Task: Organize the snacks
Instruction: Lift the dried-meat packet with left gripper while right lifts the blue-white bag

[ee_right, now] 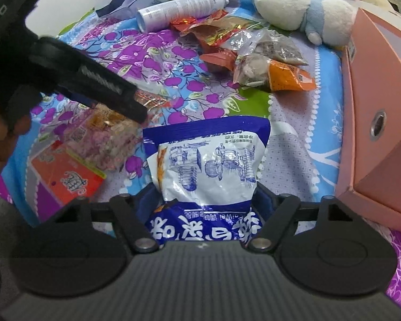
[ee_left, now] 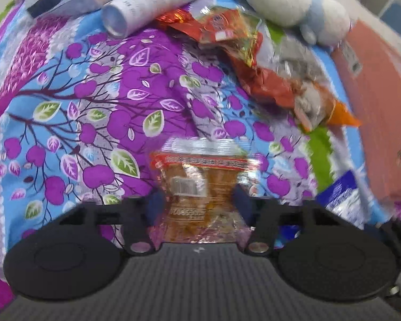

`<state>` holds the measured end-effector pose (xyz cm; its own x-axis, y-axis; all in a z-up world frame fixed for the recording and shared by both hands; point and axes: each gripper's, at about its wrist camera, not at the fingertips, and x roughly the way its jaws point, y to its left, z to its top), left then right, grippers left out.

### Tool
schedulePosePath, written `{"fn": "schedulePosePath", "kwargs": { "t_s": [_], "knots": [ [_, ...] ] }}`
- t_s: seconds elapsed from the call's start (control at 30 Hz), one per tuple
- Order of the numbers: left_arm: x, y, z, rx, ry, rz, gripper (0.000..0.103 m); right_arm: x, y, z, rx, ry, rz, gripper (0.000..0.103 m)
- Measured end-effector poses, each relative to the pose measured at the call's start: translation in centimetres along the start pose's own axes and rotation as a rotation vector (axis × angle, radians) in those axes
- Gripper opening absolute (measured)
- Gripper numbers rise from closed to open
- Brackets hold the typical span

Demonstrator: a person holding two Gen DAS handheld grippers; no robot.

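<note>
My left gripper [ee_left: 197, 200] is shut on a clear snack packet with orange contents and a red strip [ee_left: 200, 184], held above the flowered bedsheet. From the right wrist view the left gripper [ee_right: 139, 109] and its packet [ee_right: 112, 131] show at the left. My right gripper [ee_right: 205, 195] is shut on a blue and white snack bag [ee_right: 208, 160], which also shows at the right edge of the left wrist view [ee_left: 342, 200]. A heap of red, orange and clear snack packets [ee_left: 254, 53] [ee_right: 248, 53] lies farther back. A pink box [ee_right: 374, 101] [ee_left: 377, 93] stands at the right.
A white spray can [ee_right: 181, 10] [ee_left: 152, 2] lies at the back. A white and blue plush toy [ee_right: 302, 10] [ee_left: 294, 2] sits behind the heap. A flat red-orange packet [ee_right: 66, 176] lies at the left on the sheet [ee_left: 93, 107].
</note>
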<state>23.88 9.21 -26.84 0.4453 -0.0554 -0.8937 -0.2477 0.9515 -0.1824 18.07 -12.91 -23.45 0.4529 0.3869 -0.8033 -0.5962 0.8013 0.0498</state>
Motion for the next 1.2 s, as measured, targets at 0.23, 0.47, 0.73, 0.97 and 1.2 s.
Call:
{"fn": "schedulePosePath", "kwargs": {
  "t_s": [0.23,0.47,0.73,0.97,1.2],
  "knots": [
    [-1.9,0.3,-0.6,-0.014,-0.029,-0.016,0.038,-1.5,-0.2,-0.4,0.036,-0.021,-0.050,0.068],
    [-5.4,-0.1,-1.6,-0.027,-0.089,-0.056,0.036,-4.1,-0.9,-0.4,0.113,-0.089,-0.097,0.068],
    [-10.1,-1.5,-2.5,-0.003,-0.171,-0.107,0.033,-7.8,-1.1,-0.2,0.168,-0.181,-0.149,0.068],
    [-14.0,-3.5,-2.9,0.045,-0.232,-0.156,0.032,-11.6,-1.1,-0.2,0.206,-0.269,-0.193,0.068],
    [-16.7,-5.7,-3.1,0.088,-0.280,-0.205,0.032,-15.0,-1.4,0.0,0.233,-0.346,-0.226,0.068]
  ]
}}
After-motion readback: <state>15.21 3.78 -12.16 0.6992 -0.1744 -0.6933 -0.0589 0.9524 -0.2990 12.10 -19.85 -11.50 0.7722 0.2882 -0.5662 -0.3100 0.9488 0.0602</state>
